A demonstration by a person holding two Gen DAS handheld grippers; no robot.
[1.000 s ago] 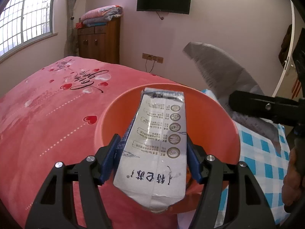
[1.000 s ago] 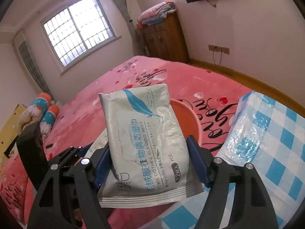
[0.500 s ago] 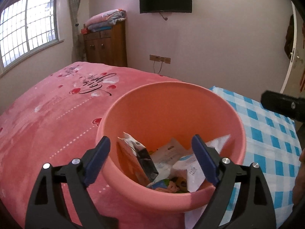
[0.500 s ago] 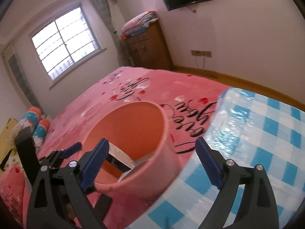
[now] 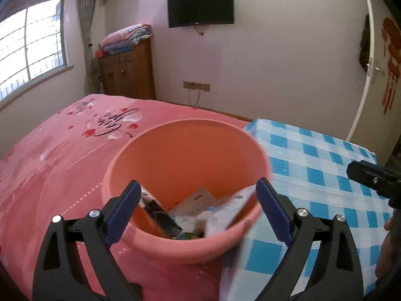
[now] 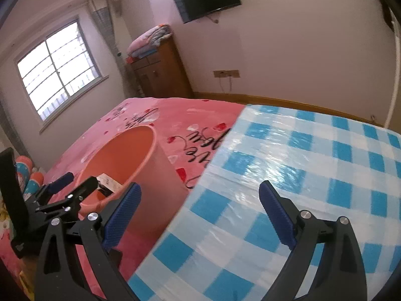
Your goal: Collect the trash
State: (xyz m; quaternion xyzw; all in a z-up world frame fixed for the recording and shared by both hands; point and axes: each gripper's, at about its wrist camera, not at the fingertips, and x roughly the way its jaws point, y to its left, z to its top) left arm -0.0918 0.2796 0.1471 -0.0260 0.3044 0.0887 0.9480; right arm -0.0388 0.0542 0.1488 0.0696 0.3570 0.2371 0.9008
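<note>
The right claw [image 6: 199,209], its blue-padded jaws opening with nothing between them, hangs over a blue-and-white checked plastic cloth [image 6: 313,163]. Left of it, a round salmon-pink plastic bucket [image 6: 150,165] stands on the pink heart-print bed [image 6: 175,115].

Both grippers, left gripper [image 5: 198,207] and right gripper [image 6: 200,213]: black plastic frames, ribbed blue pads [image 5: 122,210], silver screws behind the pads.

Orange bucket [image 5: 185,240] upright on pink bed, crumpled wrappers [image 5: 200,213] inside
</note>
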